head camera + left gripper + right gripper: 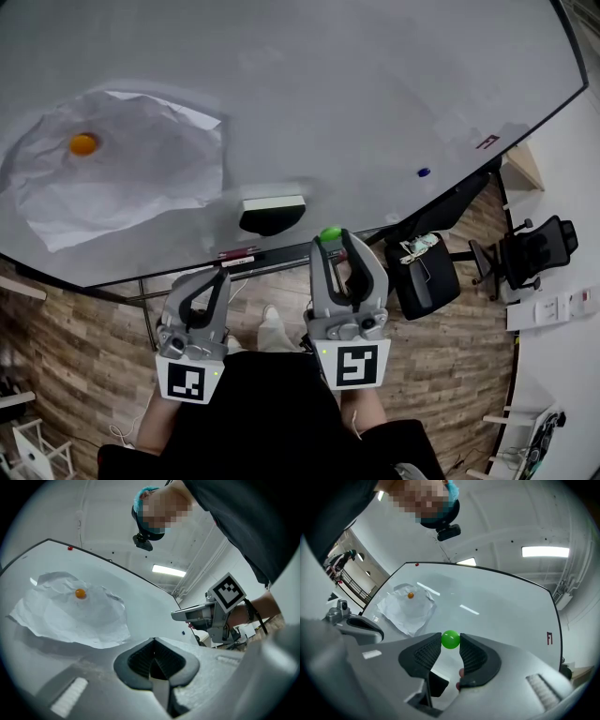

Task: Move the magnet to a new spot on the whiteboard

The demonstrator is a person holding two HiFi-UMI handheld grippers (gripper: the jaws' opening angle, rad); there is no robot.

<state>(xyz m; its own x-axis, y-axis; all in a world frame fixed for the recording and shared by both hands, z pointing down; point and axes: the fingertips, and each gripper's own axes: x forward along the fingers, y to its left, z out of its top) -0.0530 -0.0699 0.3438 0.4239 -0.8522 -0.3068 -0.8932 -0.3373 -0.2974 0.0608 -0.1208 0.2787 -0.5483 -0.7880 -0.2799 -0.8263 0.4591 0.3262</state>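
Whiteboard (375,84) bare across centre and upper right: free passage. Left side taken by crumpled paper (122,183) under an orange magnet (82,144); eraser (273,208) at the lower edge, blue magnet (423,172) at right.

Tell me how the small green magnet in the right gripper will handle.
The glossy round green magnet looks smooth, so it may slip from the right hand-held gripper, which pinches it only at the tips. Being rounded, it would probably roll if dropped.
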